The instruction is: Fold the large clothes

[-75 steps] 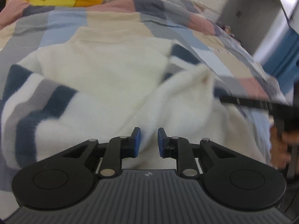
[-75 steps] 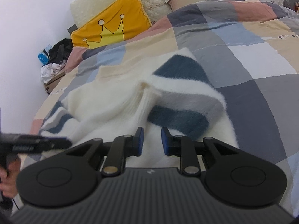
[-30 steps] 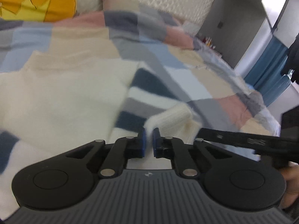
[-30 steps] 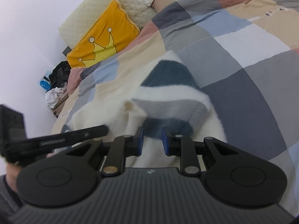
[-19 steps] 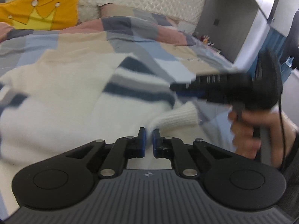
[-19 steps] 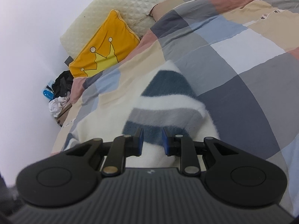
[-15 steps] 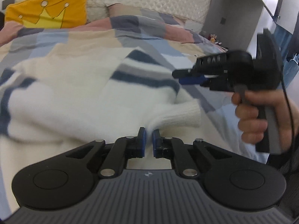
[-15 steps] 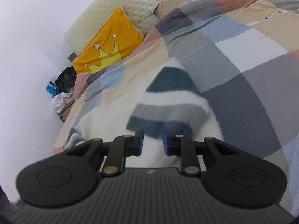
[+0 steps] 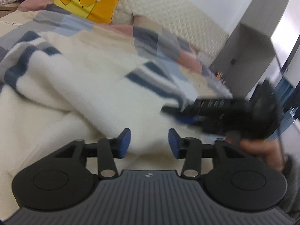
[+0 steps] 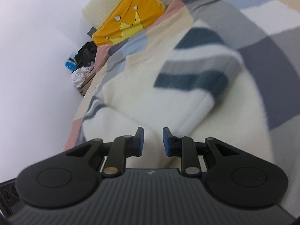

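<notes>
Cream fleece, banded in navy and grey: the sweater lies spread on the patchwork quilt, both sleeves folded in over its body. In the left wrist view our left gripper hangs just above the near cloth, its jaws opening with fleece below the gap but no pad pressing it. Our right gripper stands narrowly parted over the near hem, gripping nothing. The garment stretches away from both tools, its long axis running from us toward the yellow crown pillow, so either hand is equally near the hem. Only the left view shows the right tool from outside; only the right view shows the striped sleeve edge sharply.
</notes>
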Demonstrator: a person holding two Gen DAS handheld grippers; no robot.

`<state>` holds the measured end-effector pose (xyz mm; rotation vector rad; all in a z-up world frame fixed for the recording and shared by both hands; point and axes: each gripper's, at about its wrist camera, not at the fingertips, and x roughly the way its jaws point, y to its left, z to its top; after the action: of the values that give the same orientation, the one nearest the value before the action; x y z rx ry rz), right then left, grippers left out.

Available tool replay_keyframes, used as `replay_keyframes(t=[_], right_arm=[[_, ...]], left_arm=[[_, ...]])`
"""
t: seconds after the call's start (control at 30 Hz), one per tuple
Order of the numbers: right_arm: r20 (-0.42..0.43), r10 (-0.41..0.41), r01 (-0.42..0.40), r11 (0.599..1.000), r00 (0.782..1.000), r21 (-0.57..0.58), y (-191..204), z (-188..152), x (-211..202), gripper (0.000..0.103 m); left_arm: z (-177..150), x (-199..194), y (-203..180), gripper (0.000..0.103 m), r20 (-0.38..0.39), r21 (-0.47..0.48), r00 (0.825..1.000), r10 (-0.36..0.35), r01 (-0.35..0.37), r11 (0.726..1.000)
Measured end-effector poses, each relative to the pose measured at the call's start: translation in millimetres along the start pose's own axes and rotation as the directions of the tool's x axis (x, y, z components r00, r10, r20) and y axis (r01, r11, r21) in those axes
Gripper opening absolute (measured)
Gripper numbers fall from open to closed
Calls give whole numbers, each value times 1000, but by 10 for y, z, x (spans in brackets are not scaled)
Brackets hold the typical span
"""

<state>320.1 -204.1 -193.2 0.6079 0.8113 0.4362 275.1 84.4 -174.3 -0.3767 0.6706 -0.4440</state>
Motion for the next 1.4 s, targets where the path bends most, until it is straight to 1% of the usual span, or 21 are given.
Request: replay_keyframes(t=[0.1, 0.17, 0.27, 0.33, 0.4, 0.43, 0.57, 0.63, 0.7, 0.8, 0.87, 0.97, 1.0, 1.03, 1.07, 1.1, 1.13, 1.17, 1.27, 1.33, 1.4], right_arm=[[-30, -21, 21, 1000, 999, 4, 26, -73, 21, 33], [-39, -39, 39, 999, 998, 6, 41, -105, 14, 39], [-53, -68, 69, 998, 996, 16, 25, -168, -5, 40], [-59, -82, 84, 996, 995, 25, 13, -201, -34, 40], [-67, -66, 70, 996, 996, 53, -9, -226, -63, 47], [-72, -59, 63, 996, 996, 65, -13, -233, -72, 50], [-96, -37, 46, 995, 995, 92, -11, -290, -89, 50], [-107, -26, 41, 990, 994, 136, -61, -330, -85, 50], [-103, -18, 36, 985, 995, 166, -87, -352, -104, 49], [-100, -15, 34, 981, 995, 190, -109, -357, -112, 45], [-97, -20, 38, 981, 995, 189, -106, -361, -113, 27], [-100, -7, 25, 983, 995, 182, -93, -361, -111, 14], [-95, -7, 22, 986, 995, 167, -65, -352, -115, 14], [-85, -7, 20, 989, 996, 147, -30, -339, -129, 12], [-77, -5, 15, 991, 997, 132, -10, -326, -145, 12], [-67, 6, 2, 993, 998, 115, 19, -309, -167, 11], [-61, 13, -7, 994, 998, 105, 35, -289, -180, 11], [-52, 17, -12, 995, 998, 97, 45, -277, -198, 10], [-5, 5, -4, 997, 1000, 71, 58, -213, -276, 9], [31, 7, -9, 999, 999, 51, 68, -151, -363, 9], [74, 7, -7, 1000, 997, 10, 127, -96, -469, 9]], left_arm=[[91, -68, 87, 53, 28, -45, 1000, 11, -10, 999], [159, -81, 186, 53, 41, -88, 999, 35, -32, 996], [239, -144, 437, 53, 84, -172, 994, 71, -56, 984], [270, -197, 648, 53, 110, -246, 988, 105, -75, 966], [295, -239, 877, 53, 128, -338, 981, 148, -98, 936], [293, -262, 1006, 53, 132, -391, 977, 164, -101, 915], [247, -238, 1374, 52, 113, -550, 969, 219, -122, 826], [219, -200, 1511, 51, 106, -596, 969, 224, -118, 794], [216, -117, 1584, 49, 98, -622, 969, 227, -119, 774], [236, 8, 1676, 49, 111, -649, 977, 185, -70, 758], [237, 64, 1725, 49, 97, -672, 978, 184, -71, 737], [222, 159, 1807, 47, 77, -700, 983, 167, -66, 711], [229, 188, 1827, 45, 75, -704, 983, 167, -67, 707], [232, 220, 1842, 39, 74, -709, 983, 168, -67, 702], [236, 249, 1869, 30, 72, -716, 984, 165, -64, 695], [234, 269, 1884, 26, 70, -724, 985, 158, -59, 687], [231, 285, 1903, 16, 70, -730, 986, 150, -52, 682], [236, 290, 1919, 10, 74, -734, 986, 148, -47, 677], [245, 226, 1907, 8, 100, -736, 987, 126, -12, 677], [298, 123, 1832, 8, 128, -722, 986, 108, 18, 692], [333, 2, 1775, 7, 168, -712, 982, 81, 64, 699]])
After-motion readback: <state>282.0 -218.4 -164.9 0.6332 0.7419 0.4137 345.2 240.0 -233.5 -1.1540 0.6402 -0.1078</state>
